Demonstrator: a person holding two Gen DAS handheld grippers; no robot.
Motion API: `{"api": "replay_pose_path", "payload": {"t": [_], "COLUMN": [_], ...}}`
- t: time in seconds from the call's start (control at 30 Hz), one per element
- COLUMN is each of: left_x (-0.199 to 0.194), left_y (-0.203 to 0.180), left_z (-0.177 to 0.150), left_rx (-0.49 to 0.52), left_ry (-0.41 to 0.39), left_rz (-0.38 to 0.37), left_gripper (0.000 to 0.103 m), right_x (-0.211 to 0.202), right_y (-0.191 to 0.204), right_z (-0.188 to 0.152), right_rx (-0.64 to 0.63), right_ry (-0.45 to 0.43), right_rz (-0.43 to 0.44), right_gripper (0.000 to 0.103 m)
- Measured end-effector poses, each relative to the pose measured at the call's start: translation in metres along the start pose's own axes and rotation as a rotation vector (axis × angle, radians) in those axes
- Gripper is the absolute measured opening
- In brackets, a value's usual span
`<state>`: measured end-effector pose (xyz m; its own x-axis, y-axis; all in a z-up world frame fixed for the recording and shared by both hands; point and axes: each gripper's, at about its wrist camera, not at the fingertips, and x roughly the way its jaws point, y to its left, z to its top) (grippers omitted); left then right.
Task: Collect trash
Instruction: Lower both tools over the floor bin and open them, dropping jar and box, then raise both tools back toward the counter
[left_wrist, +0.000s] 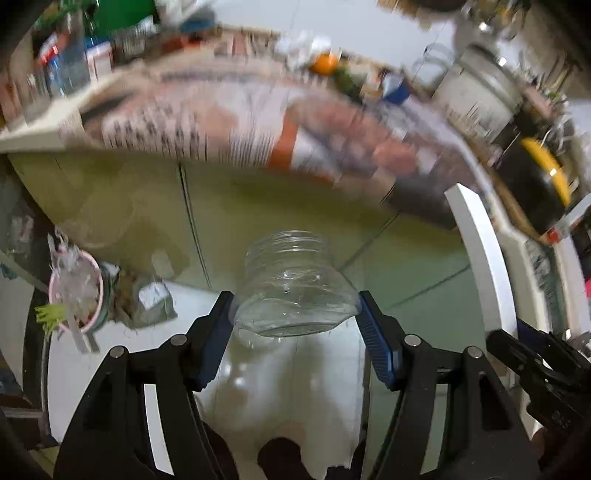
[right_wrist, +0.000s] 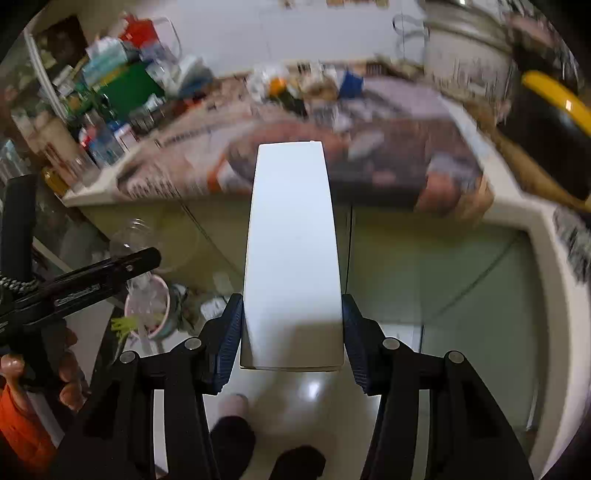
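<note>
Tools are both loaded. The left tool is clamped on a clear plastic jar, its blue pads pressing the jar's 2 sides; the jar lies tilted, threaded mouth pointing away toward the far bench, held in the air above the pale floor. The right tool is clamped on a long white box, which sticks out forward and upward between its fingers and is held off the floor too. Printed paper covers the bench top, which is blurred. On the floor at the near left stands a pink bowl stuffed with what looks like crumpled clear plastic, with more scraps just beside it. A hand grips the left tool's handle at the lower left of the right view.
</note>
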<state>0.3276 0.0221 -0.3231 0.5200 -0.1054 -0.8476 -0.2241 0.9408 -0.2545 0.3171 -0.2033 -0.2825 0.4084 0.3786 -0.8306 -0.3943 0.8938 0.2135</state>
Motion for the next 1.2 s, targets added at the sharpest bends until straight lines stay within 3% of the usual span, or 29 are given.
{"api": "replay_pose_path", "payload": {"t": [0.2, 0.33, 0.53, 0.7, 0.8, 0.9, 1.2], "left_x": [0.119, 0.214, 0.341, 0.428, 0.464, 0.487, 0.487], "left_y": [0.029, 0.053, 0.084, 0.109, 0.118, 0.125, 0.135], "left_z": [-0.026, -0.052, -0.092, -0.116, -0.124, -0.129, -0.122], "left_rx": [0.026, 0.054, 0.105, 0.098, 0.095, 0.099, 0.132], "left_ry": [0.131, 0.221, 0.323, 0.385, 0.414, 0.375, 0.343], "left_rz": [-0.020, -0.050, -0.060, -0.096, -0.108, -0.105, -0.073], "left_gripper": [0.065, 0.065, 0.065, 0.065, 0.065, 0.065, 0.065], "right_x": [0.101, 0.190, 0.323, 0.409, 0.447, 0.467, 0.489], "right_y": [-0.008, -0.015, -0.028, -0.036, -0.041, -0.047, -0.040], "right_z": [-0.034, -0.068, -0.114, -0.149, -0.165, -0.172, -0.165], "right_rx": [0.094, 0.159, 0.213, 0.229, 0.236, 0.242, 0.249], "right_ry": [0.109, 0.174, 0.273, 0.361, 0.396, 0.390, 0.365], "right_rz": [-0.017, -0.061, -0.031, 0.000, -0.014, -0.026, 0.013], "right_gripper": [0.048, 0.048, 0.048, 0.048, 0.048, 0.048, 0.049]}}
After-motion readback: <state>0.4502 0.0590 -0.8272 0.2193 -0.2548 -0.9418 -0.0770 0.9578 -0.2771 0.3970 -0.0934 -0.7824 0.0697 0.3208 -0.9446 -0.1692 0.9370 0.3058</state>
